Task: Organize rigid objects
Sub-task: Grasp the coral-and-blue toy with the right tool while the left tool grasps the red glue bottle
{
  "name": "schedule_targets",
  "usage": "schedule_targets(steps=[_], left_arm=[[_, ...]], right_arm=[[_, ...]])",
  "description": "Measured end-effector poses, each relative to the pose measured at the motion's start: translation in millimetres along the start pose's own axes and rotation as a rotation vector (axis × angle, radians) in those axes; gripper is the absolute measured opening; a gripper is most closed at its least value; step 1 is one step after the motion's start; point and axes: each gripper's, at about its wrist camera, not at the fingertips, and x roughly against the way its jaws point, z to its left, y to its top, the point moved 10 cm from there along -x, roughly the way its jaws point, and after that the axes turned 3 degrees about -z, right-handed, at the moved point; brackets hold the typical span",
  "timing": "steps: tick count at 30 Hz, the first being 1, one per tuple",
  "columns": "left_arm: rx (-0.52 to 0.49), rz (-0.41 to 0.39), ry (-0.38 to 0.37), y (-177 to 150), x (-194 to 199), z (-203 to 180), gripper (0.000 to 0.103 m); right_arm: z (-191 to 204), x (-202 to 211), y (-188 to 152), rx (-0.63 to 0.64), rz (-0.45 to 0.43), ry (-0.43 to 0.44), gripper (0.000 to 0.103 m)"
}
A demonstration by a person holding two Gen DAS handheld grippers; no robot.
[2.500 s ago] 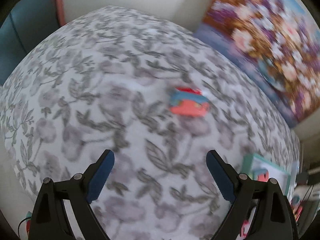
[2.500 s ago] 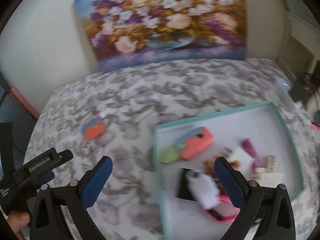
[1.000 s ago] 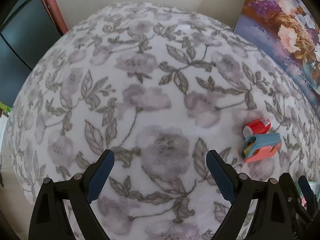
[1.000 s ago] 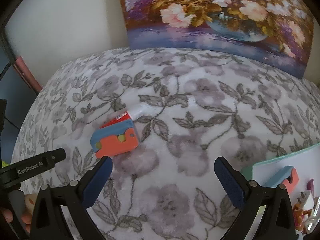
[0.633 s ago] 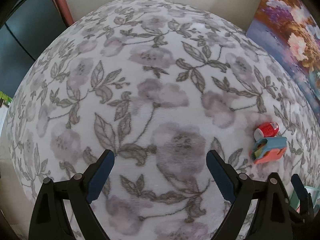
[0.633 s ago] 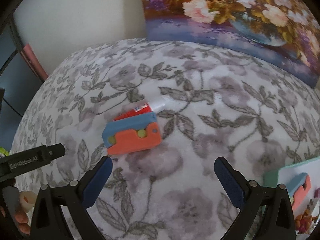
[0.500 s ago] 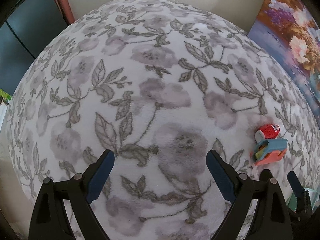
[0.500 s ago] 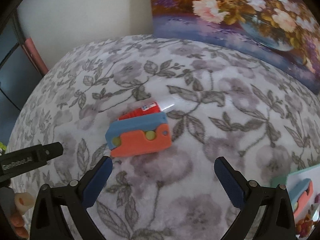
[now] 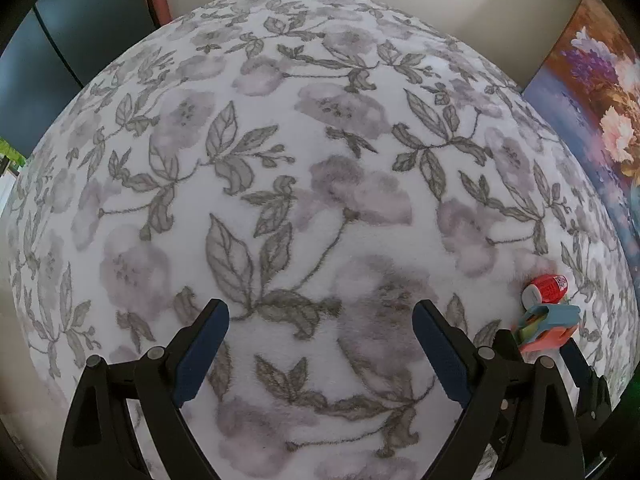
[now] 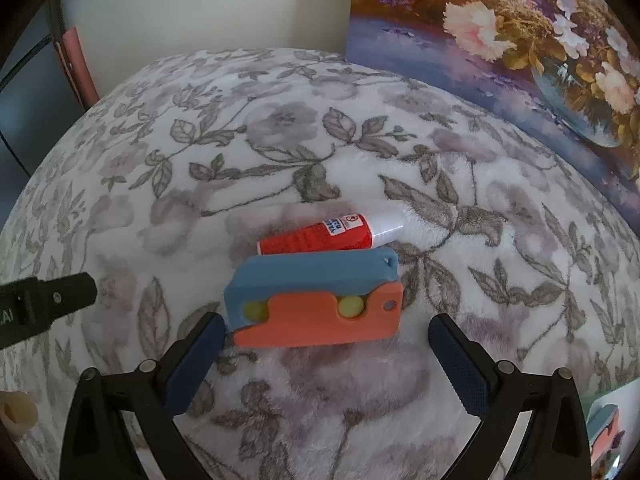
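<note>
A flat blue and orange plastic toy (image 10: 316, 300) with yellow pegs lies on the floral blanket (image 10: 280, 140). A small red tube with a white cap (image 10: 332, 232) lies just behind it, touching it. My right gripper (image 10: 326, 332) is open and empty, low over the blanket, its fingertips on either side of the toy's near edge. In the left wrist view the toy (image 9: 546, 328) and tube (image 9: 546, 288) sit at the far right. My left gripper (image 9: 320, 320) is open and empty over bare blanket.
A flower painting (image 10: 500, 28) leans on the wall behind the blanket. A teal tray corner (image 10: 600, 432) holding another blue and orange toy shows at the lower right. A dark cabinet (image 9: 80, 32) stands to the left of the bed.
My right gripper has moved forward and down, so the toy and tube are now much closer between its fingers. The left gripper has drifted slightly; both stay open.
</note>
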Motion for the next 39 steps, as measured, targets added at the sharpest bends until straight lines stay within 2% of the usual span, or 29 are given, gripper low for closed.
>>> schedule_targets(steps=[4, 13, 19, 24, 33, 39], left_arm=[[-0.012, 0.001, -0.009, -3, 2, 2, 0.093], [-0.038, 0.004, -0.022, -5, 3, -14, 0.093], [-0.053, 0.006, -0.044, -6, 0, -31, 0.093], [-0.082, 0.011, -0.059, -13, -3, -55, 0.093], [-0.124, 0.003, -0.155, -23, 0, -119, 0.093], [-0.095, 0.023, -0.233, -28, -2, -172, 0.093]], right_arm=[[-1, 1, 2, -0.008, -0.001, 0.013, 0.102], [2, 7, 9, -0.012, -0.021, 0.051, 0.073], [-6, 11, 5, -0.045, -0.027, 0.063, 0.073], [-29, 20, 5, -0.091, -0.026, 0.056, 0.073], [-97, 56, 1, -0.175, -0.038, 0.004, 0.073], [-137, 75, 0, -0.216, -0.046, -0.034, 0.073]])
